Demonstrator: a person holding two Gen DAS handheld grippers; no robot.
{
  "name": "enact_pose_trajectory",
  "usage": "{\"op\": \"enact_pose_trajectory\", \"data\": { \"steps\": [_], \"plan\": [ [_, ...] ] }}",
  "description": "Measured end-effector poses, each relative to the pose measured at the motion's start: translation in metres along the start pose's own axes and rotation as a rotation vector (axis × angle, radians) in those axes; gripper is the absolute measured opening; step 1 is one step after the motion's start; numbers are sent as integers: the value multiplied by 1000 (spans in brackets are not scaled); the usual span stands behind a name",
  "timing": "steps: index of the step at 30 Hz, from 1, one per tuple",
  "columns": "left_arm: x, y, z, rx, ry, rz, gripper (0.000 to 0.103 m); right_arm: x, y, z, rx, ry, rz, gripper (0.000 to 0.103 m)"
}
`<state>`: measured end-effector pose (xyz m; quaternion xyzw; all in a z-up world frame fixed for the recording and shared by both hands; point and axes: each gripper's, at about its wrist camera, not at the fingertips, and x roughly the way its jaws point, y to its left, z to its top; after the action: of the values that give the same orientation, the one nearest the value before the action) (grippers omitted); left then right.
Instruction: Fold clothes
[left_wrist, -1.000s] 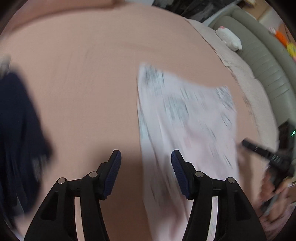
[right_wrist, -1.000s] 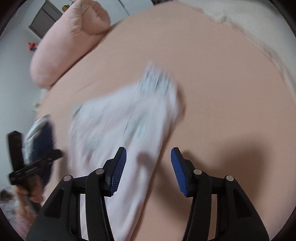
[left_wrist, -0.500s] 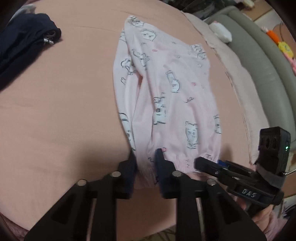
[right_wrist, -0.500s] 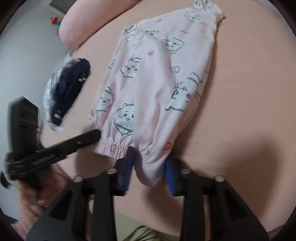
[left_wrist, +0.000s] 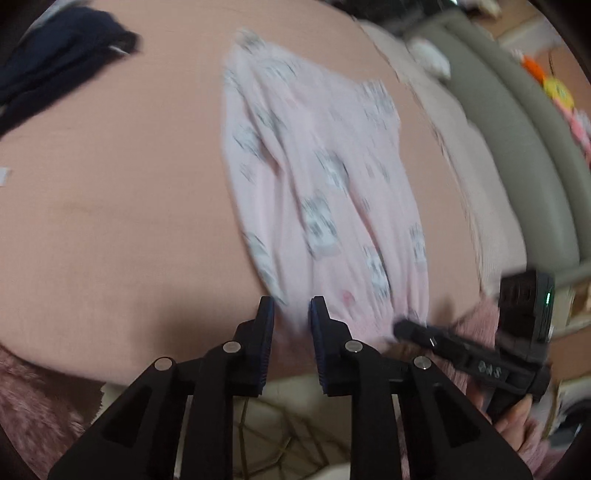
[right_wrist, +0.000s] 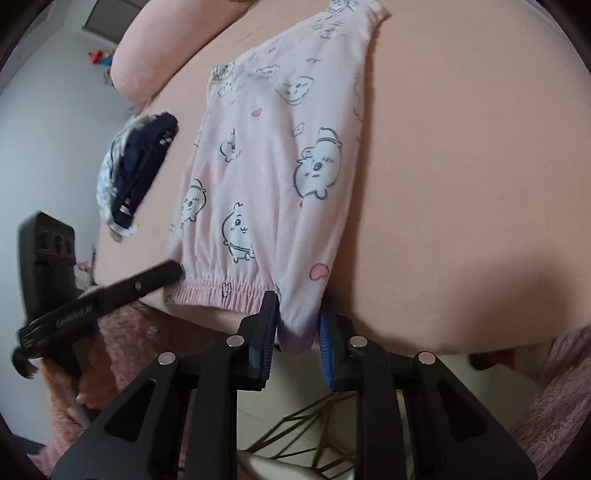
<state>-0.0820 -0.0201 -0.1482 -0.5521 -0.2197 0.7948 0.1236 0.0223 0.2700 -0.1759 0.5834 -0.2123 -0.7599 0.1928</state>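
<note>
Pink pyjama bottoms (left_wrist: 325, 192) (right_wrist: 273, 155) printed with cartoon animals lie flat on the pink bedsheet (left_wrist: 110, 184), elastic waistband (right_wrist: 218, 290) at the bed's near edge. My left gripper (left_wrist: 291, 308) pinches the waistband's left corner; the view is blurred, and its jaws are opening slightly with cloth still between them. My right gripper (right_wrist: 297, 314) holds the right corner, which hangs between its blue pads; its jaws are also easing open. Each gripper shows in the other's view: the right gripper (left_wrist: 406, 328) and the left gripper (right_wrist: 162, 273).
A crumpled navy garment (left_wrist: 62, 48) (right_wrist: 144, 162) lies left of the pyjamas. A pink pillow (right_wrist: 166, 48) sits at the bed's far end. A grey sofa (left_wrist: 517, 147) runs along the right. Fuzzy pink sleeves (right_wrist: 122, 332) and the floor show below the bed edge.
Both grippers were open above the garment, then closed on the waistband corners. Since then they have drawn back toward the bed's near edge, pulling the pyjamas along.
</note>
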Motion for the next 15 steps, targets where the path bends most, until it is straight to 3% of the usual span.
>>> {"op": "enact_pose_trajectory", "data": {
  "steps": [4,6,11,15],
  "plan": [
    [2,8,31,-9,-109,14,21,-33,17,16,-73,-128,-91,30],
    [11,6,40,35,-87,35,20,-29,41,36,-148,-150,-132,36],
    [40,-4,54,128,-43,48,20,2,59,68,-293,-133,-271,36],
    [46,-4,43,140,-32,28,20,18,38,68,-203,-114,-240,36]
  ]
}}
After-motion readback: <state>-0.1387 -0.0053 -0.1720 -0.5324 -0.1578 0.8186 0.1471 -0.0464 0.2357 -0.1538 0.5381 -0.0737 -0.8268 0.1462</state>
